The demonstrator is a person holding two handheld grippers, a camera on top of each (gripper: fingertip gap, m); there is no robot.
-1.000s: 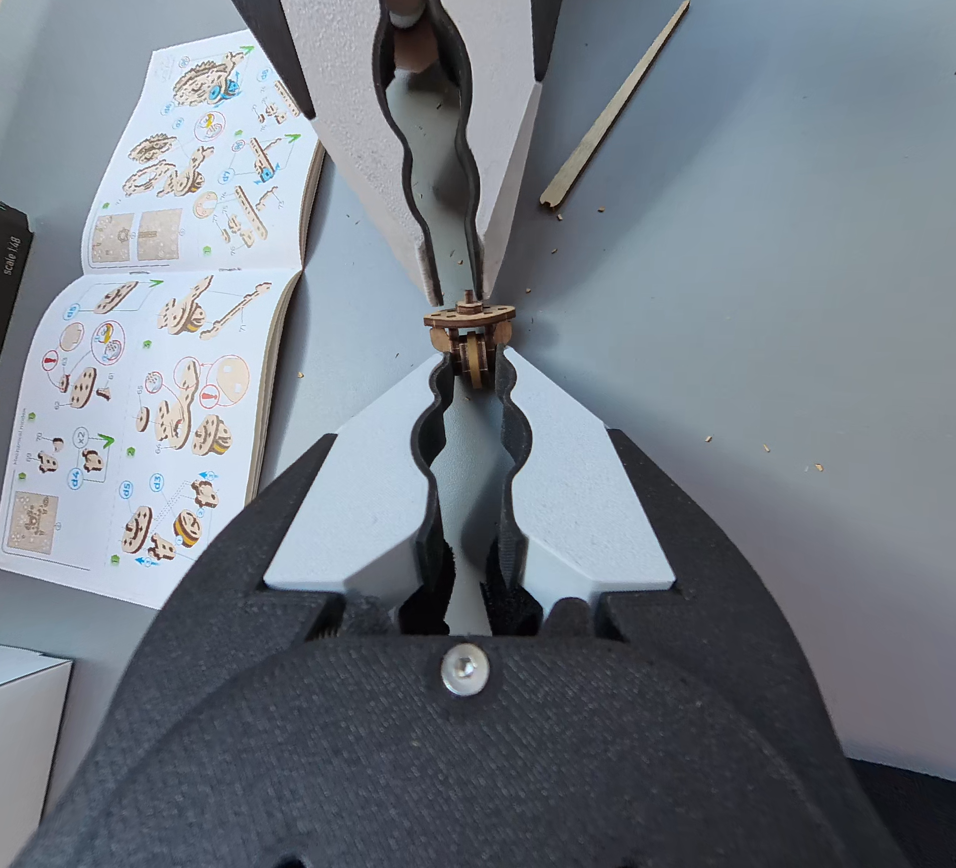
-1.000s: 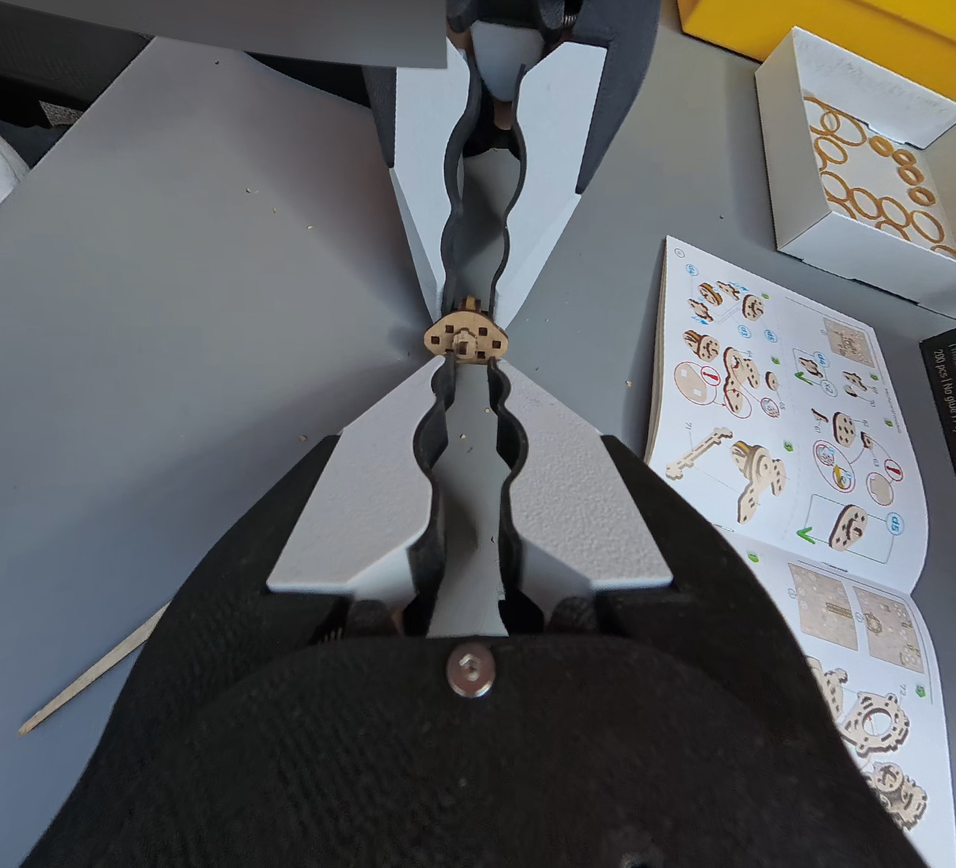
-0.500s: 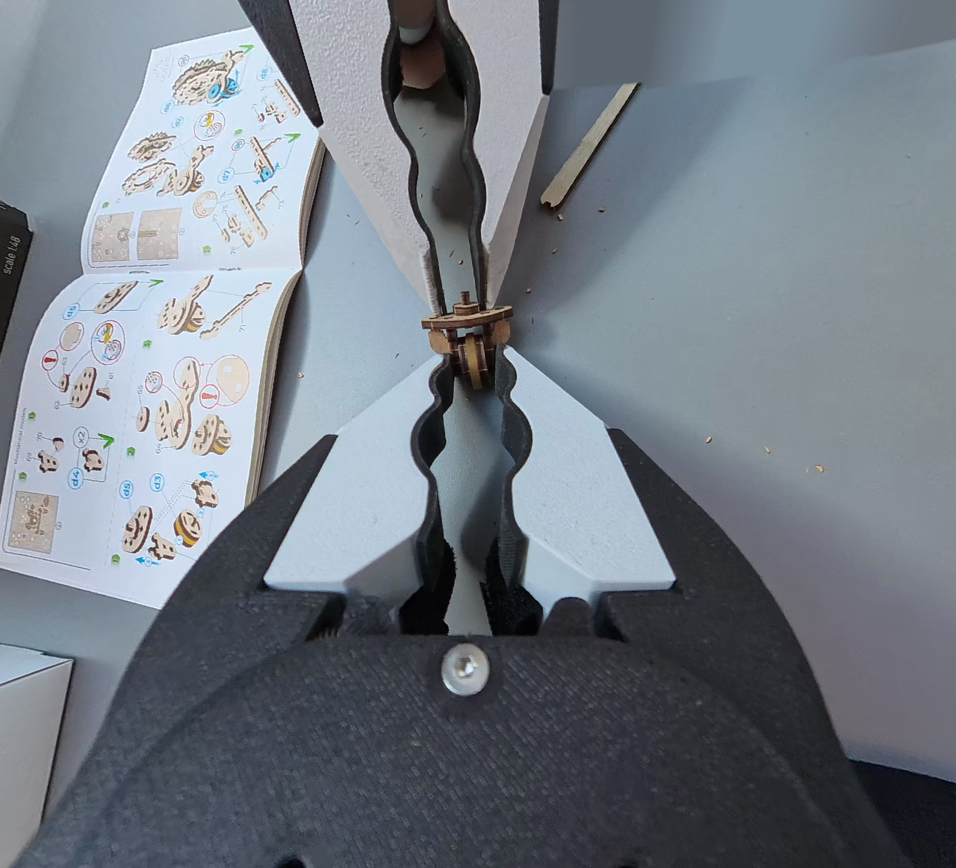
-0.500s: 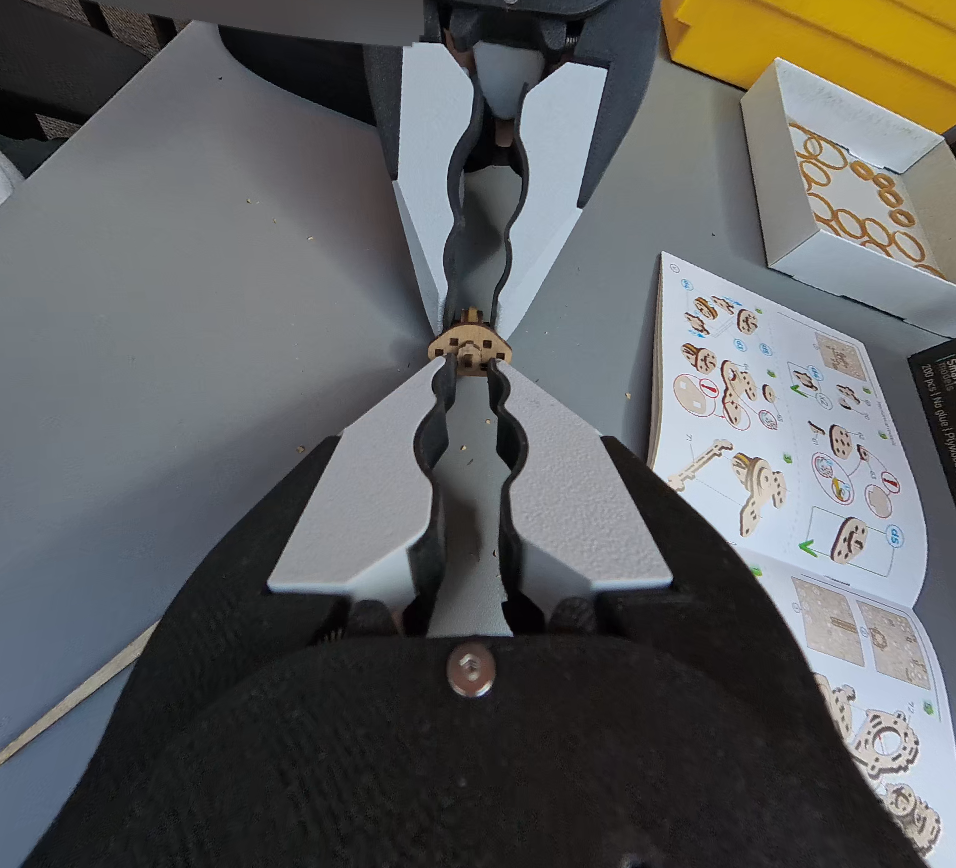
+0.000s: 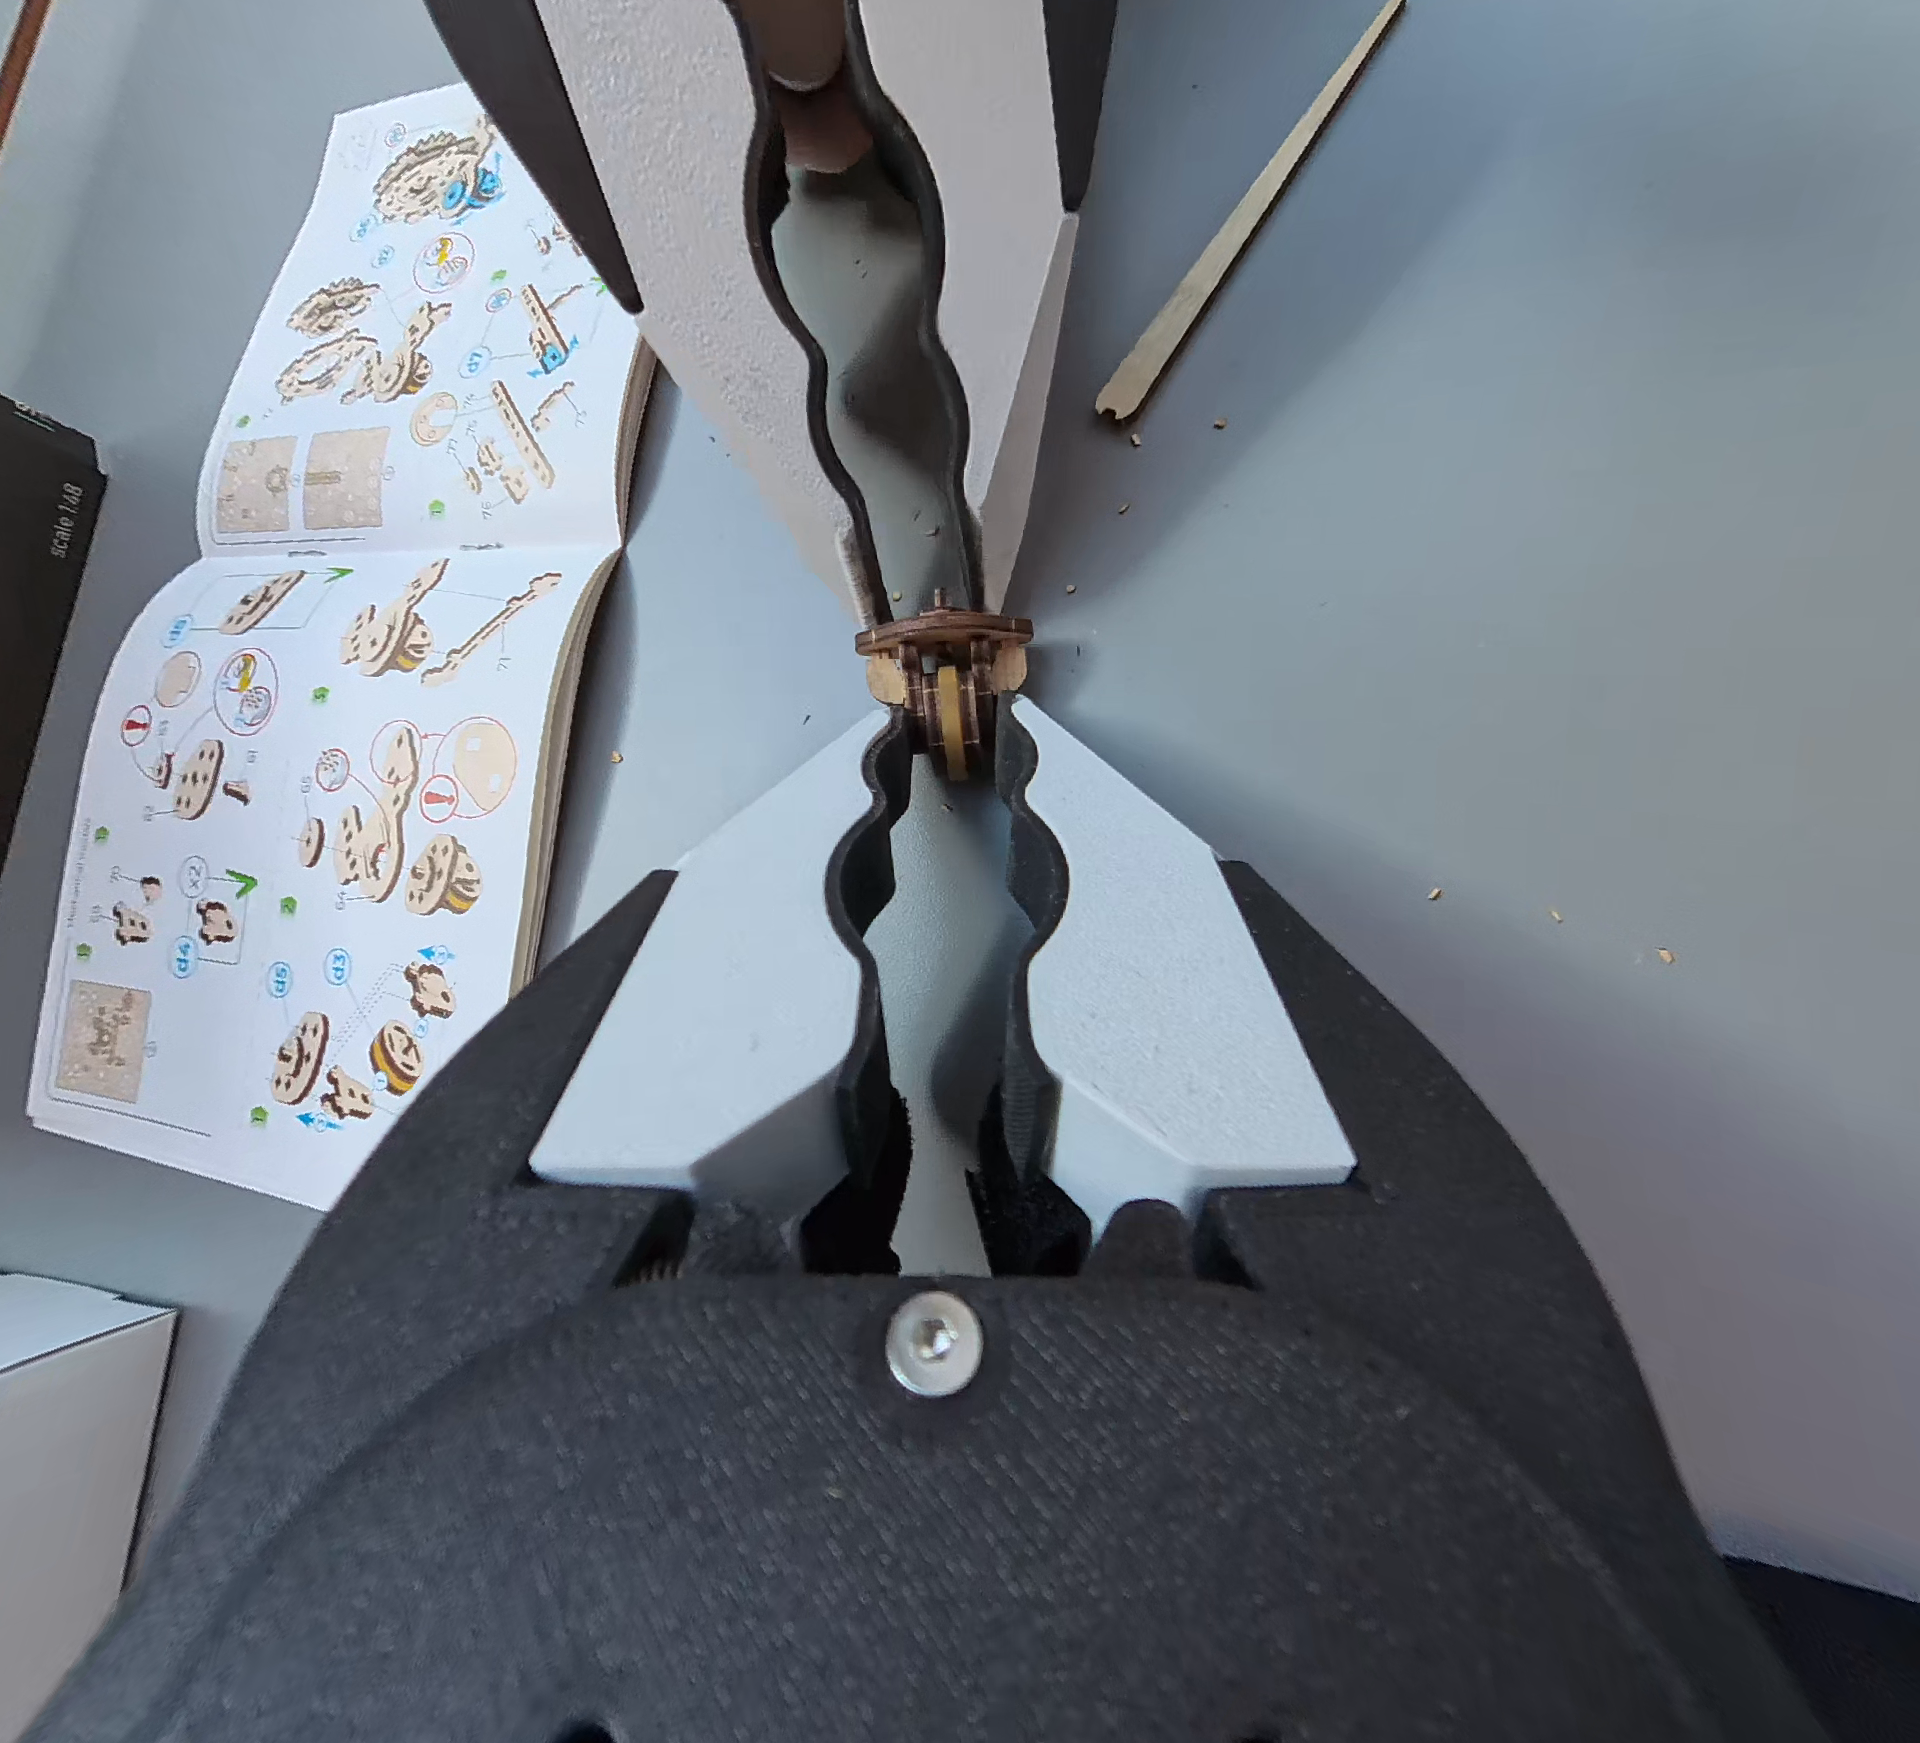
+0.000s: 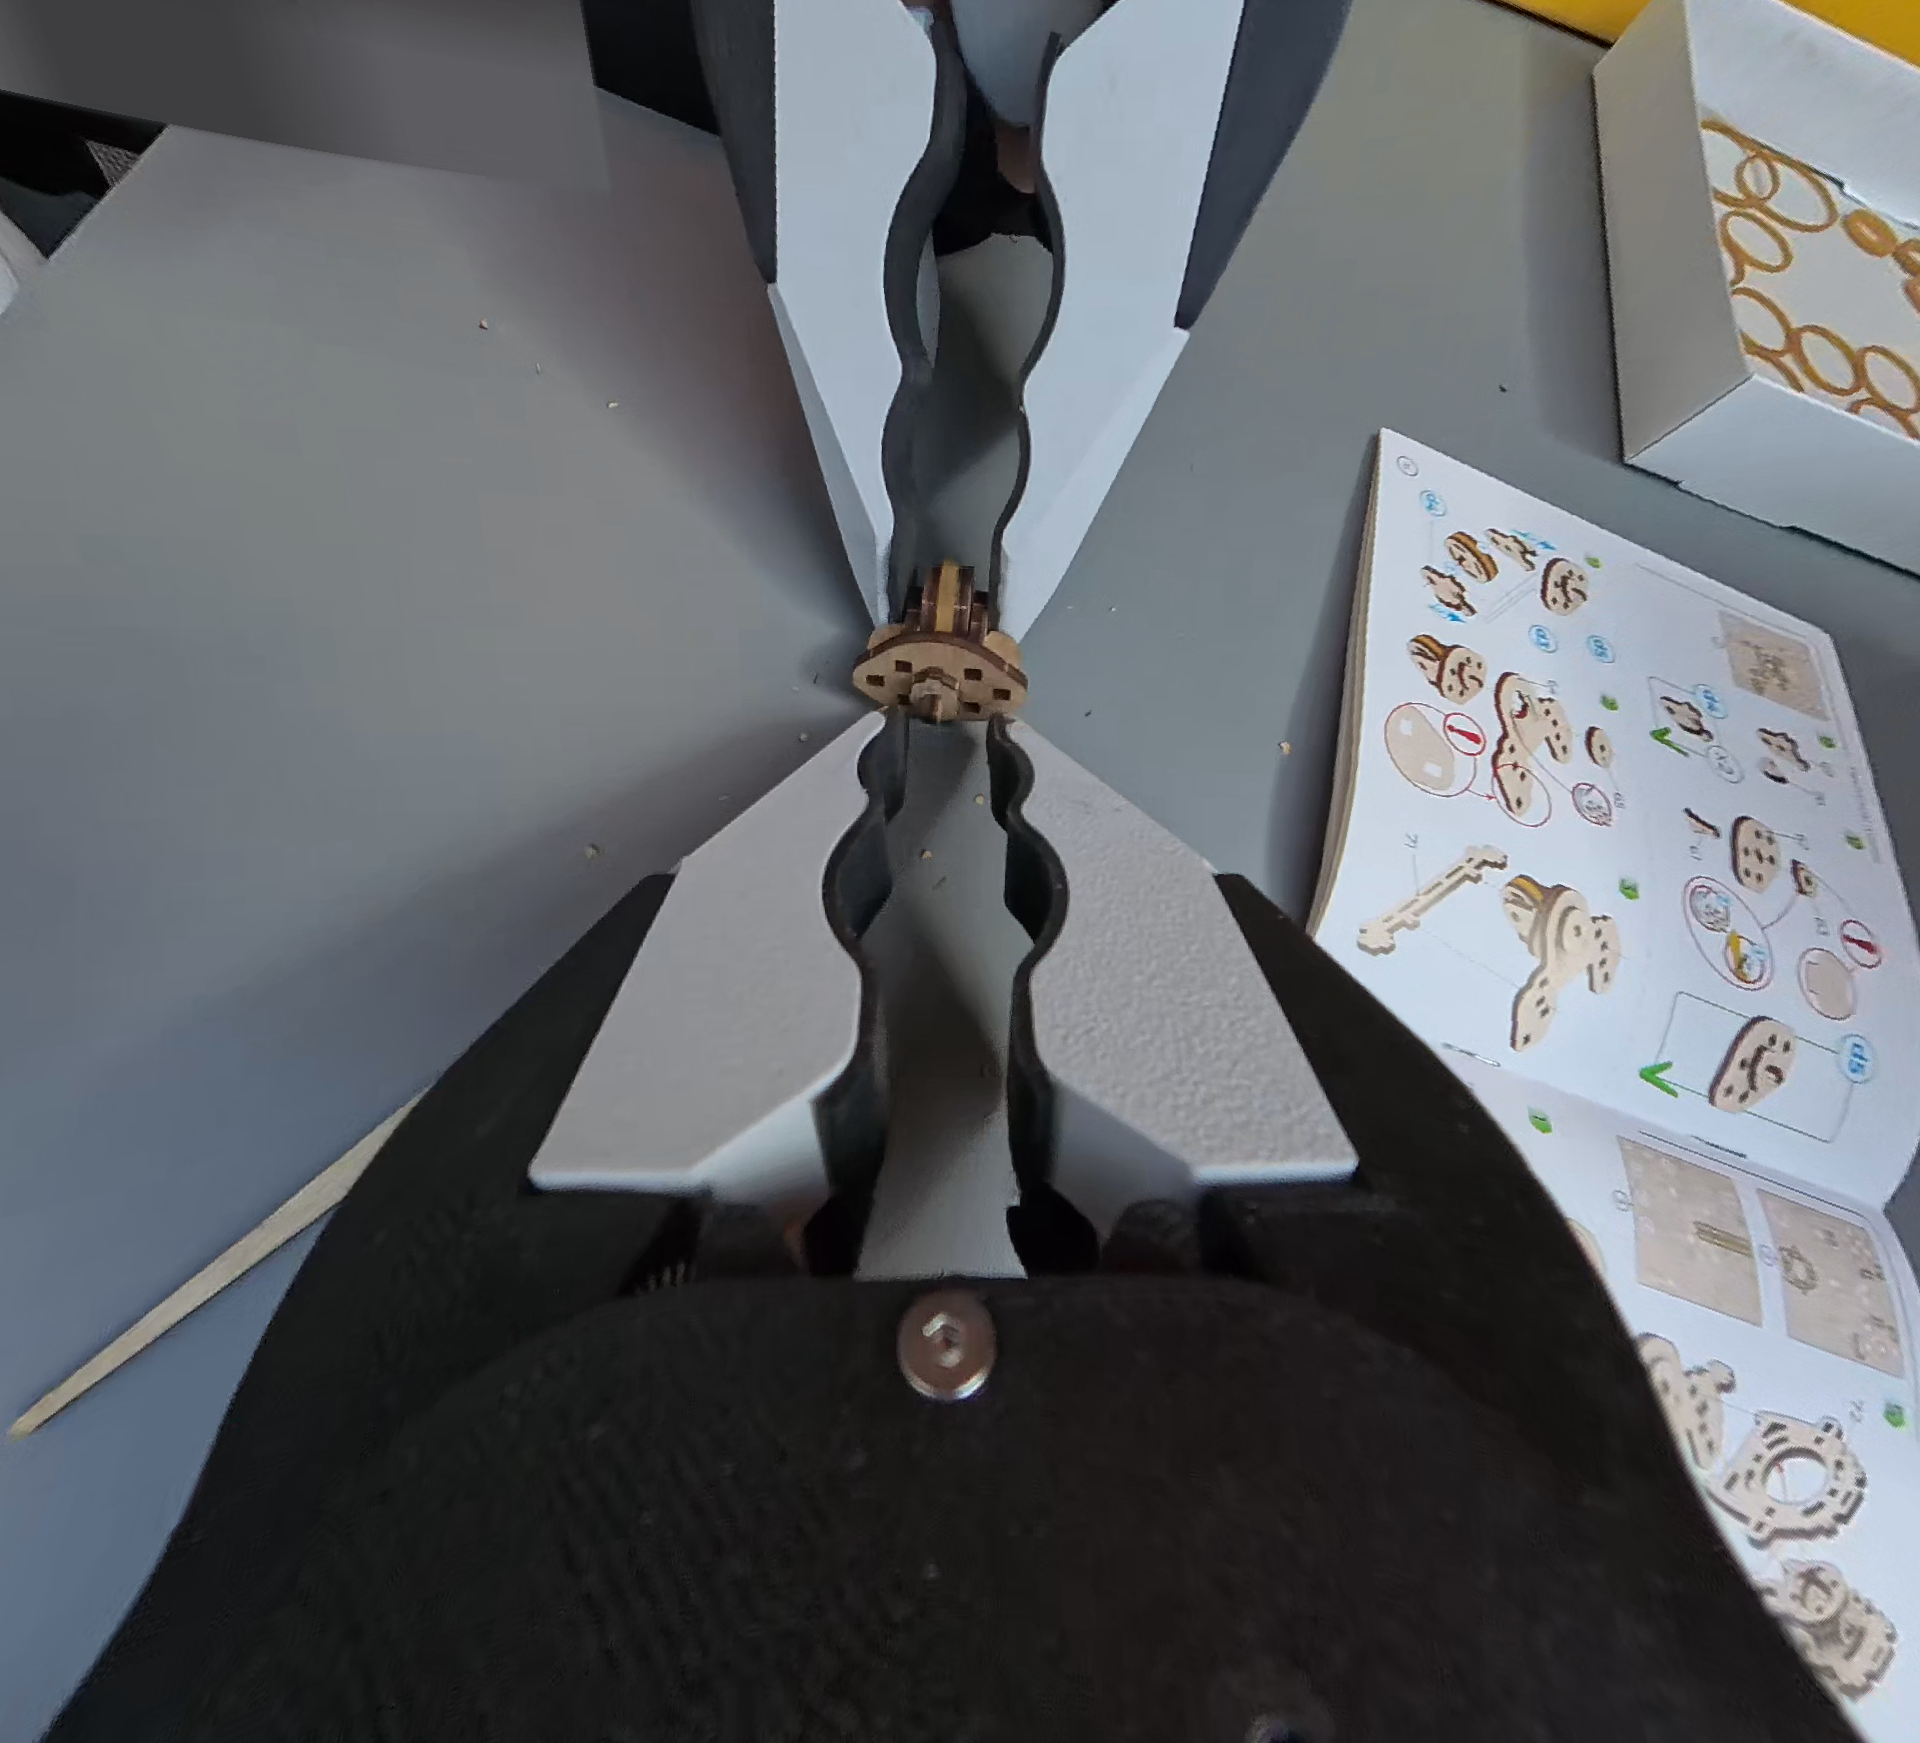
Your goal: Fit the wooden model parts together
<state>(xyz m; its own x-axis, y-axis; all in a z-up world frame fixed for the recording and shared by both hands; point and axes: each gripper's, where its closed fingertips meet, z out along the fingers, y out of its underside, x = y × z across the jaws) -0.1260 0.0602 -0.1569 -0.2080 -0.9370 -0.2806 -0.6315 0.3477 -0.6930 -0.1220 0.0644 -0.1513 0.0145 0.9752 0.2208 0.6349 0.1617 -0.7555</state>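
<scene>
A: Where is the wooden model (image 5: 943, 675)?

B: Mid-air above the table (image 5: 1558, 550), between two opposed tips. The left gripper (image 5: 943, 737) pinches its disc stack; the right gripper (image 6: 940, 722) pinches the peg on its flat plate.

A: Which axis matters?

B: Probably the shared line; both are equally near.

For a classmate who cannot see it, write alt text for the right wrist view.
Two grippers meet tip to tip over a grey table, both pinching a small wooden assembly. An open instruction booklet lies to the right.
</scene>
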